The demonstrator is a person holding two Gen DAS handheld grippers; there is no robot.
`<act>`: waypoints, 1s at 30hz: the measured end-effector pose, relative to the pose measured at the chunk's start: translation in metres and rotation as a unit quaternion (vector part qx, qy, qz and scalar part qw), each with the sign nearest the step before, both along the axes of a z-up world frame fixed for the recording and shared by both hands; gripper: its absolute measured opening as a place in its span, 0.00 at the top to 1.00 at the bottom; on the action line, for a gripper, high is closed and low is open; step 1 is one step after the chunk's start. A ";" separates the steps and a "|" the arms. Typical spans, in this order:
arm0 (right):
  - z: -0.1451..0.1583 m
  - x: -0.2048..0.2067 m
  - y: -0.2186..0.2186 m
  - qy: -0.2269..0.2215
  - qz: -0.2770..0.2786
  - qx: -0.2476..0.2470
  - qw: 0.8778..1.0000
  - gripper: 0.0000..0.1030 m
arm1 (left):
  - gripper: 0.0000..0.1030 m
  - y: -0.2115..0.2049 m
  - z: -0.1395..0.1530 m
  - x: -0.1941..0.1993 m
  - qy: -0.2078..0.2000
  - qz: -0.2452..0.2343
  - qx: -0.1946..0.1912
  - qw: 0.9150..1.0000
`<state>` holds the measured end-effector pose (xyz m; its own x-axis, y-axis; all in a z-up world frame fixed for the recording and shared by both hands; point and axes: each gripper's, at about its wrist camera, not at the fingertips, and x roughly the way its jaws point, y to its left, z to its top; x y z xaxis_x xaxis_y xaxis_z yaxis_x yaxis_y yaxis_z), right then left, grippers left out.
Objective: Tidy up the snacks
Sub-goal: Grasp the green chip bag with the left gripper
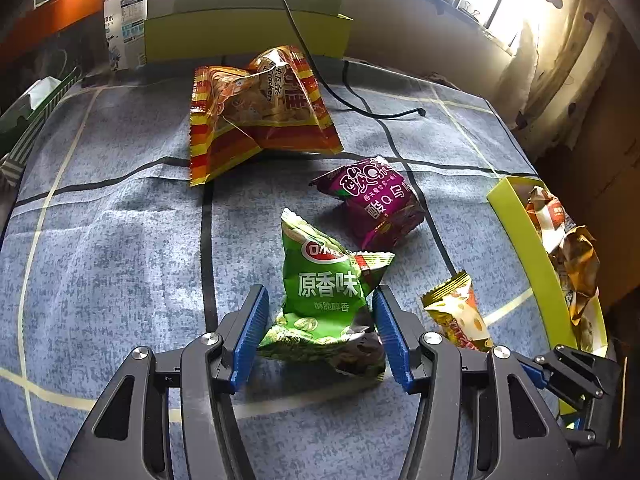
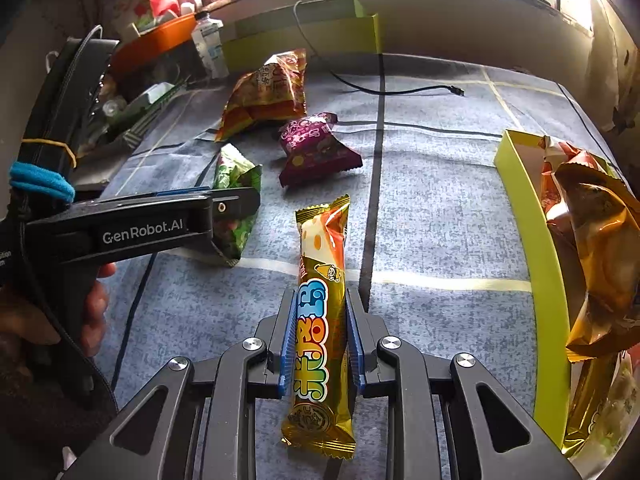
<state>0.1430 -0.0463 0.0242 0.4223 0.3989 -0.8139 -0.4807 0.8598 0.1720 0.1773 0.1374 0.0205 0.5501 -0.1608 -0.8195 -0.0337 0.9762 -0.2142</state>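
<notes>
My left gripper is around a green snack bag; the right pad touches it, the left pad stands a little off. It also shows from the side in the right wrist view with the green bag. My right gripper is shut on a long gold snack bar, which also shows in the left wrist view. A purple bag and a red-yellow cracker bag lie farther back on the blue cloth.
A yellow-green box at the right holds several gold and orange snack bags. A green box, a bottle, an orange tray and a black cable are at the back.
</notes>
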 end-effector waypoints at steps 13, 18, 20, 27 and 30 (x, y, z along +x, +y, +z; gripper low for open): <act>0.006 -0.004 -0.005 -0.008 -0.007 0.005 1.000 0.80 | 0.53 -0.004 0.003 -0.011 -0.010 0.007 -0.003 1.000; 0.012 -0.007 -0.008 -0.014 -0.010 0.009 1.000 0.80 | 0.55 -0.008 0.007 -0.018 -0.013 0.004 -0.008 1.000; 0.015 -0.010 -0.010 -0.017 -0.011 0.011 1.000 0.80 | 0.55 -0.011 0.009 -0.020 -0.016 0.001 -0.010 1.000; 0.022 -0.016 -0.018 -0.025 -0.018 0.015 0.999 0.80 | 0.59 -0.021 0.020 -0.028 -0.027 -0.009 -0.012 1.000; 0.025 -0.020 -0.022 -0.028 -0.020 0.017 0.999 0.80 | 0.59 -0.024 0.020 -0.031 -0.026 -0.011 -0.012 1.000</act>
